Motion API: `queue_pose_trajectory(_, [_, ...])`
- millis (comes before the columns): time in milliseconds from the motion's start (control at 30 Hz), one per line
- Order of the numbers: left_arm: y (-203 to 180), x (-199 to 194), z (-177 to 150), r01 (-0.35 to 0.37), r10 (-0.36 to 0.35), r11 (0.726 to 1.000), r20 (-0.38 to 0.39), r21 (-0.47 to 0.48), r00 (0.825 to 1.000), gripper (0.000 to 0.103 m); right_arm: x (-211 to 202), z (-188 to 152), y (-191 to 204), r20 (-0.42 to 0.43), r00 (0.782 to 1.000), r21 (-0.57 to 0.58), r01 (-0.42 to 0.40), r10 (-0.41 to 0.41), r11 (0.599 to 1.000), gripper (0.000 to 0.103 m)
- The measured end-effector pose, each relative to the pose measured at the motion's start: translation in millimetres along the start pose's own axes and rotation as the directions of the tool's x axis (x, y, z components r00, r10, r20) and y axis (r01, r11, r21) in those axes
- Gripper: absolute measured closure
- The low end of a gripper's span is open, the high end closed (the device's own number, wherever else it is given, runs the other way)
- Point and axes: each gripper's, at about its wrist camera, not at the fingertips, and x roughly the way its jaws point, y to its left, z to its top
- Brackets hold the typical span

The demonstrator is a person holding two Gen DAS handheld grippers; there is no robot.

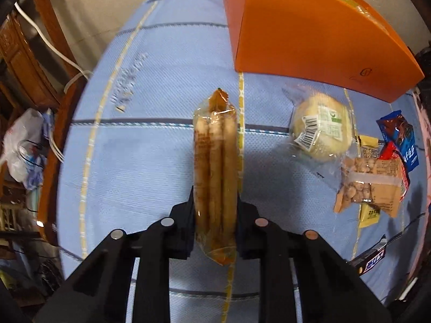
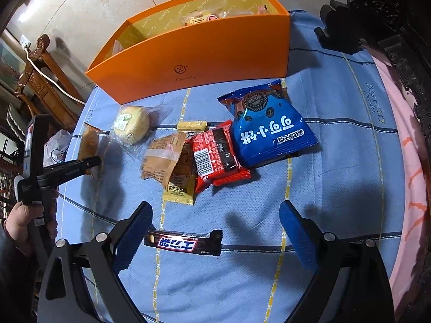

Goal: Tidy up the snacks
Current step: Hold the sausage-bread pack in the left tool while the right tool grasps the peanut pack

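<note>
Carved wooden furniture [image 2: 40, 80], pale tiled floor [image 2: 89, 8], blue checked tablecloth [image 2: 350, 188].

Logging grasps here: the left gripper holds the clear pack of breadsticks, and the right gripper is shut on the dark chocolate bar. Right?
Not quite. The left gripper does hold the pack of breadsticks, but the right gripper is open; the right wrist view shows its jaws standing wide apart, with the dark chocolate bar lying loose on the blue cloth.

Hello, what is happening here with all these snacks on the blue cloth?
A person is sorting snacks into the orange box. The left tongs are shut on a clear pack of breadsticks, held above the blue cloth. The right tongs are open over a dark chocolate bar. A round bun, a blue cookie bag and other packets lie loose.
</note>
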Motion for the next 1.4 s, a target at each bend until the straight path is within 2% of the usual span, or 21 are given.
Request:
queue_pose_trajectory(133, [-4.2, -26.9, -2.5, 0.005, -0.006, 1.000, 0.056, 0.007, 0.998, 0.081, 2.3, -2.5, 2.4, 0.000, 1.000, -0.018, 0.012, -0.012, 1.000, 0.008])
queue_pose_trajectory(300, [-20.4, -60.6, -17.9, 0.058, -0.059, 0.998, 0.110, 0.006, 0.992, 0.081, 6.7, -4.9, 7.5, 0.005, 1.000, -0.045, 0.019, -0.019, 0.999, 0.008])
queue_pose_trajectory(367, [-33.1, -66.9, -25.5, 0.088, -0.090, 0.996, 0.118, 0.021, 0.989, 0.081, 8.8, -3.7, 11.0, 0.010, 1.000, -0.057, 0.023, -0.022, 0.998, 0.008])
queue_pose_trajectory(567, [-62.1, -73.2, -46.5, 0.107, -0.114, 0.991, 0.103, 0.076, 0.988, 0.081, 21.6, 10.5, 29.7, 0.041, 0.996, -0.140, 0.088, -0.083, 0.986, 0.008])
queue_pose_trajectory(633, [-67.2, -74.3, -52.5, 0.111, -0.119, 0.990, 0.099, 0.085, 0.988, 0.081, 25.2, 15.4, 35.9, 0.040, 0.997, -0.165, 0.077, -0.071, 0.983, 0.008])
queue_pose_trajectory(767, [-69.7, -75.9, -58.1, 0.104, -0.113, 0.991, 0.102, 0.088, 0.988, 0.081, 31.6, 20.2, 46.6, 0.007, 1.000, -0.166, -0.013, 0.015, 0.986, 0.013])
queue_pose_trajectory(1000, [-62.8, -70.7, -61.4, 0.091, -0.097, 0.993, 0.086, 0.073, 0.992, 0.081, 40.6, 25.2, 51.4, 0.000, 1.000, -0.170, 0.002, -0.002, 0.985, 0.013])
queue_pose_trajectory(1100, [-60.4, -68.0, -61.8, 0.086, -0.091, 0.994, 0.078, 0.069, 0.993, 0.081, 41.5, 28.3, 49.4, -0.021, 0.999, -0.140, -0.052, 0.050, 0.989, 0.013])
queue_pose_trajectory(1167, [-60.3, -67.6, -61.5, 0.088, -0.094, 0.994, 0.076, 0.071, 0.993, 0.081, 43.8, 29.6, 56.5, -0.017, 0.999, -0.175, -0.042, 0.039, 0.984, 0.013])
queue_pose_trajectory(1267, [-62.0, -69.0, -62.2, 0.089, -0.095, 0.993, 0.078, 0.078, 0.992, 0.081, 49.2, 34.2, 79.0, 0.003, 1.000, -0.295, 0.025, -0.025, 0.955, 0.013])
queue_pose_trajectory(1333, [-62.7, -70.6, -63.5, 0.083, -0.089, 0.993, 0.080, 0.085, 0.993, 0.081, 55.8, 38.0, 97.6, 0.018, 0.997, -0.408, 0.079, -0.078, 0.910, 0.013])
queue_pose_trajectory(1400, [-62.3, -71.5, -64.8, 0.082, -0.089, 0.993, 0.079, 0.086, 0.993, 0.081, 67.7, 40.8, 110.2, -0.006, 0.993, -0.497, 0.098, -0.117, 0.862, 0.013])
